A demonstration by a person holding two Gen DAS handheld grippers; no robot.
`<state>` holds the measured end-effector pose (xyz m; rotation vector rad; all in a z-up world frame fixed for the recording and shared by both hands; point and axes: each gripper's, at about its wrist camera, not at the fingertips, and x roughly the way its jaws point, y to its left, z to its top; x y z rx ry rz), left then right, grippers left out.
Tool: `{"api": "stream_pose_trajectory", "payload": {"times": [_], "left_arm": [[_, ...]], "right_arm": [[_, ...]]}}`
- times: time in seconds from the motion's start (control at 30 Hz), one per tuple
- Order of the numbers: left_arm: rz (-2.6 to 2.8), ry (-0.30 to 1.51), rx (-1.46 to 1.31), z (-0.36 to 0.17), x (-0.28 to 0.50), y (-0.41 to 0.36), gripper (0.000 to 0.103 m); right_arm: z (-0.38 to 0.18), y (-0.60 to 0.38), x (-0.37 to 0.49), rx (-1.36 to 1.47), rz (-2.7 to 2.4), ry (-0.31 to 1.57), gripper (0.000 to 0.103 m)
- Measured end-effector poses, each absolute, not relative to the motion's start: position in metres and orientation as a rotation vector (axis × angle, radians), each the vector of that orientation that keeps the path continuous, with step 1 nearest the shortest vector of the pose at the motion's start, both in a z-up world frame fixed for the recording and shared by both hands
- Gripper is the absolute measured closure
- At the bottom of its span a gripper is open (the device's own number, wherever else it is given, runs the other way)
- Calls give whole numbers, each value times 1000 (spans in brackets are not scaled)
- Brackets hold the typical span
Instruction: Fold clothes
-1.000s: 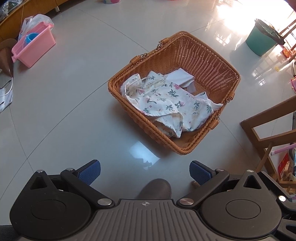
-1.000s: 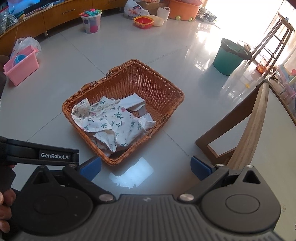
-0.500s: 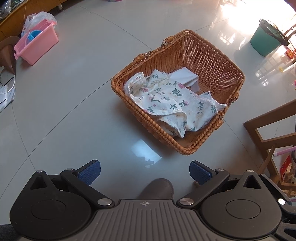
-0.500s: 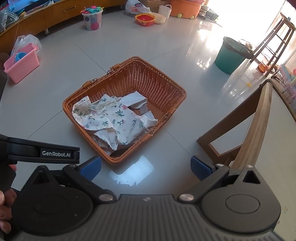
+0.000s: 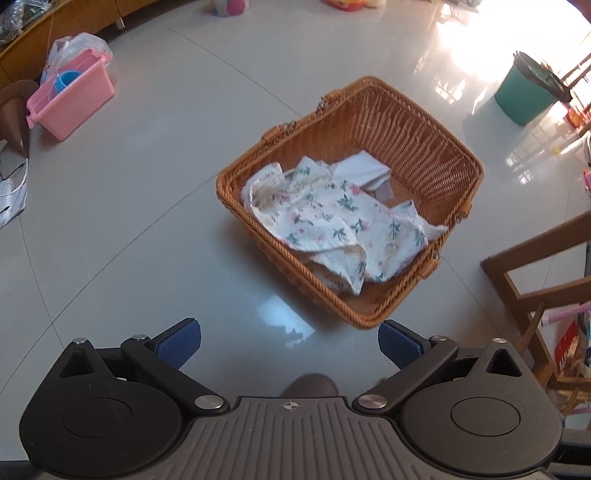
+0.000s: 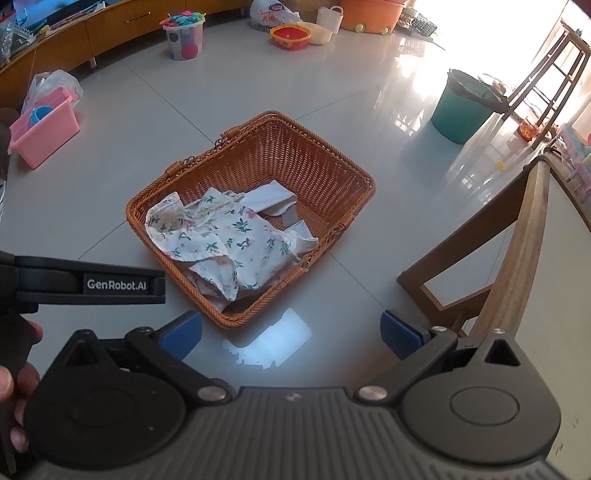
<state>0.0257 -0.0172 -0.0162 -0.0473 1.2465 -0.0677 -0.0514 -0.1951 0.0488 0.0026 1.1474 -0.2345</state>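
— Both grippers are seen above the floor: the left gripper (image 5: 289, 341) is held with its blue pads (image 5: 180, 346) spread wide apart and nothing between them, and the right gripper (image 6: 291, 334) is likewise spread, with nothing clamped.

— Where are the clothes found?

— A floral garment (image 5: 332, 225), white with green leaves and pink flowers, is crumpled inside a brown wicker basket (image 5: 417, 122), heaped toward the basket's near-left part. A plain white piece of cloth (image 5: 364, 168) is partly tucked under it on the far side. The garment is touched by neither gripper; both are held apart from it, short of the basket's near corner.

— And what is shown around the basket?

— The basket is set on a glossy pale tiled floor (image 5: 147, 184). A pink plastic bin (image 5: 79, 99) with a blue cup inside is placed well to the left, against a clear plastic bag. A teal bucket (image 5: 526, 96) lined with a dark bag is seen far right in strong sunlight. A wooden chair frame (image 5: 532, 269) is stood at the right edge. In the right wrist view, the left gripper's black body, marked GenRobot.AI, is seen at the left, gripped by a hand (image 6: 16, 373). A polka-dot tub of toys (image 6: 183, 37) and a red bowl (image 6: 290, 36) are set further back.
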Motion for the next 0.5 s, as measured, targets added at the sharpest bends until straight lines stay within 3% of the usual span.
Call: {"api": "stream_pose_trajectory", "payload": {"times": [0.17, 0.5], "left_arm": [[-48, 1193, -118, -14, 29, -13, 0], [-27, 1272, -142, -28, 43, -17, 0]], "right_arm": [[47, -197, -49, 8, -238, 1154, 0], [44, -199, -44, 25, -234, 1162, 0]]}}
